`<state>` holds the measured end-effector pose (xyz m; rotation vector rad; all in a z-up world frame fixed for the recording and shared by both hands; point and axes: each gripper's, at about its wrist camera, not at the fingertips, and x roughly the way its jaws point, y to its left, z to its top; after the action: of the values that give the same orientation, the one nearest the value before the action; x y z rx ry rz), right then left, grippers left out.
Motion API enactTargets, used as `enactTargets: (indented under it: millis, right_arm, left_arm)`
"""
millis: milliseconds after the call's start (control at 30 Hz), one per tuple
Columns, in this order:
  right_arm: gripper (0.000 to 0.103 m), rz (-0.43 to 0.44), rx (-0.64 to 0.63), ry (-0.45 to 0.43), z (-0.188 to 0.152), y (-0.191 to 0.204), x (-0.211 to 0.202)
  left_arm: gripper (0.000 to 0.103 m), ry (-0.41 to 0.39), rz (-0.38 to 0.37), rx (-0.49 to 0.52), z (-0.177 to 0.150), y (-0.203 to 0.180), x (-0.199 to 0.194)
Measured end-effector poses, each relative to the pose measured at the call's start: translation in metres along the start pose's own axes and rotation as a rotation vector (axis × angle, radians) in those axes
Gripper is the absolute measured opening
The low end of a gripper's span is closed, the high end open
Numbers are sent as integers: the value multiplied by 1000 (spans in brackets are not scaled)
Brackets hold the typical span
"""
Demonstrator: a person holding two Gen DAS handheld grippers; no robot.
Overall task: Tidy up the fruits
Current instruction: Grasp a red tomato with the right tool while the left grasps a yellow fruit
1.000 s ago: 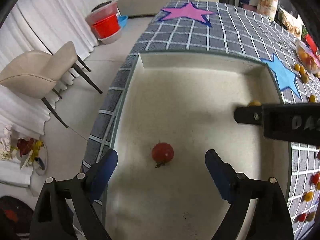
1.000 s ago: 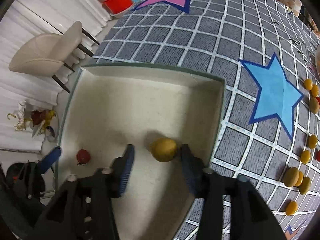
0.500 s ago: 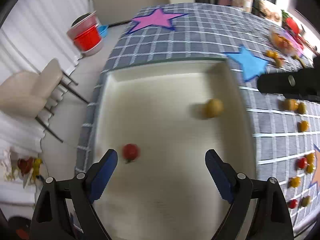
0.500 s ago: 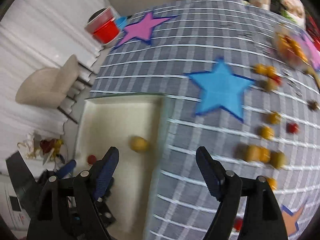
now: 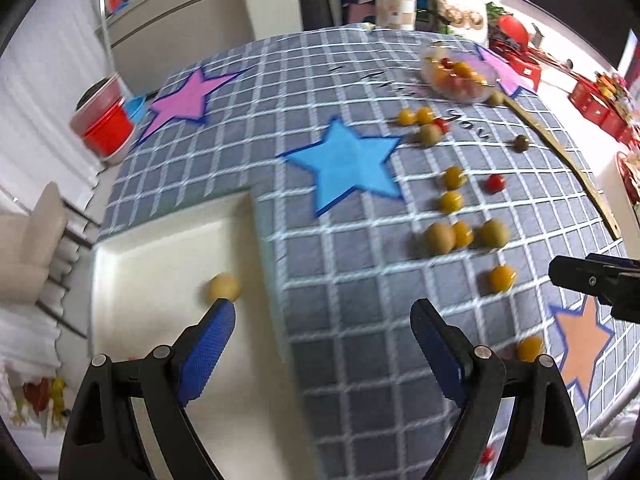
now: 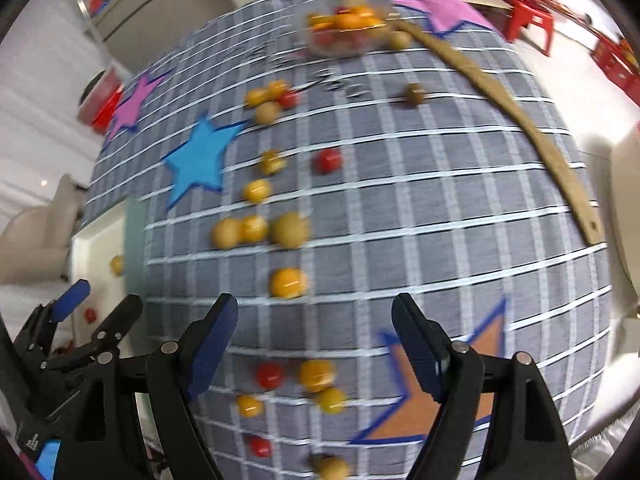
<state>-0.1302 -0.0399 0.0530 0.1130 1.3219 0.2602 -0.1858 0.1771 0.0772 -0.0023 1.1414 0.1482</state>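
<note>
A: Starting nearest, what are the grippers doing?

B: The left gripper (image 5: 322,316) is spread wide with nothing between its fingers, straddling the right wall of the white tray (image 5: 160,248). The right gripper (image 6: 314,316) is equally wide and empty, above the checked cloth (image 6: 400,208).

A: And the fruit?

B: One yellow fruit (image 5: 223,287) lies inside the tray, by its right wall, just past the left gripper's left fingertip. A small red fruit (image 6: 89,314) also sits in the tray, nearer the left gripper. Right of the tray, loose yellow and red fruits (image 5: 464,234) are scattered over the cloth. Farthest from the tray stands a clear bowl of fruit (image 5: 460,74).
</note>
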Motion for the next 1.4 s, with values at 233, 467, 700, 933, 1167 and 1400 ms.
enactTargets:
  millis: [233,467,700,933,1167,1400]
  right_arm:
    - [82,-59,14,-20,27,-42,7]
    - [82,-76,-26,-23,58,-52,30]
    - [72,-4,-136,-22,71,-25,46]
    - [55,9,-170,-10,80,-6,64]
    - [19,-2,-209,-5,84,3,69]
    - [20,44,-150,8,82,-6,67]
  left_arm:
    - [90,18,-22,47,14,-32,36]
    - [90,20,-41,60,21,-46,51]
    - [90,15,-40,80,27,-57,62]
    - [90,-7,-64,100,33,-65,63]
    - [66,4,-136,119,31,-73,63]
    - [28,28,-196,112,30,-76,64]
